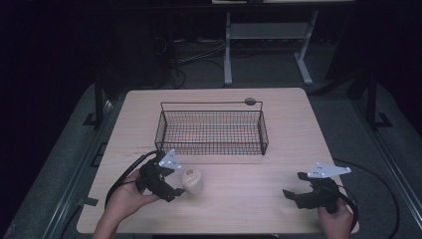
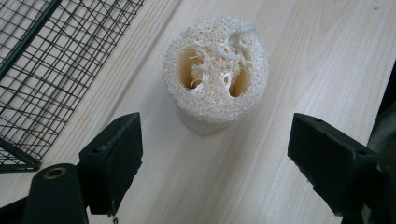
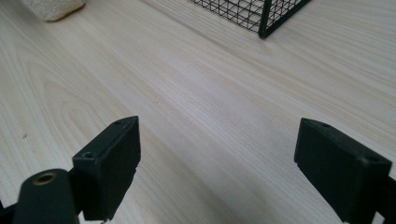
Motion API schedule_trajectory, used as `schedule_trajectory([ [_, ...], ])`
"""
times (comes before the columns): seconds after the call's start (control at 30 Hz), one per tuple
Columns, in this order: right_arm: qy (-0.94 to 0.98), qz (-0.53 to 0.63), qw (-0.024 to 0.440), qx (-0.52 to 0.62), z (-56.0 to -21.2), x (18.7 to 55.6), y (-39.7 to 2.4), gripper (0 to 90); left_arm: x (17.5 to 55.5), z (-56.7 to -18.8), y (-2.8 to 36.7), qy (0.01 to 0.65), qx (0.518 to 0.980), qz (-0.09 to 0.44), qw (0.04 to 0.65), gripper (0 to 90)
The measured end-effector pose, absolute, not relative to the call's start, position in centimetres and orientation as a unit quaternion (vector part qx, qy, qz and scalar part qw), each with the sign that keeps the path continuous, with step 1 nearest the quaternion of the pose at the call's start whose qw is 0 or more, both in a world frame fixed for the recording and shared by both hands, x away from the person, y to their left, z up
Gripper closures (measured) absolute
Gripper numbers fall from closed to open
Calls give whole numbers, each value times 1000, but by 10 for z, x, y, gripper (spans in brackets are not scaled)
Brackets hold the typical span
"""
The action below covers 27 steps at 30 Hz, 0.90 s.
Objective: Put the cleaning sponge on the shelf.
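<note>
A pale loofah sponge (image 1: pixel 192 180) stands upright on the wooden table (image 1: pixel 249 174), its holed top (image 2: pixel 215 70) facing up. My left gripper (image 1: pixel 175 182) is open just to the left of it, its jaws spread wide and short of the loofah's sides (image 2: pixel 210 154). A black wire basket (image 1: pixel 212 128) stands behind, toward the table's middle, with nothing in it. My right gripper (image 1: pixel 294 185) is open near the front right of the table, nothing between its jaws (image 3: pixel 215 158). The loofah's base (image 3: pixel 52 7) peeks in at the top left of the right gripper view.
The basket's corner (image 3: pixel 264 18) lies ahead of the right gripper, and its mesh wall (image 2: pixel 42 79) is left of the left gripper. A small dark round mark (image 1: pixel 250 101) sits at the table's back. Cables (image 1: pixel 378 179) trail from both grippers. Table legs (image 1: pixel 228 50) stand beyond.
</note>
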State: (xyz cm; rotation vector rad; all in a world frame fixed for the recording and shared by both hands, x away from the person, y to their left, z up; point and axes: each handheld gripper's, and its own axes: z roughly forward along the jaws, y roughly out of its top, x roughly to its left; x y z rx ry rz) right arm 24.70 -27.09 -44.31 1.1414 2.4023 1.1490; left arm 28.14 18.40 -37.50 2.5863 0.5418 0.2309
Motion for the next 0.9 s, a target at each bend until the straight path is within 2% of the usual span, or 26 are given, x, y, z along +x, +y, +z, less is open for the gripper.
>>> schedule_trajectory([
  [0.9, 825, 396, 114, 386, -443, 247, -269, 142, 293, -379, 163, 185, 955, 68, 222, 172],
])
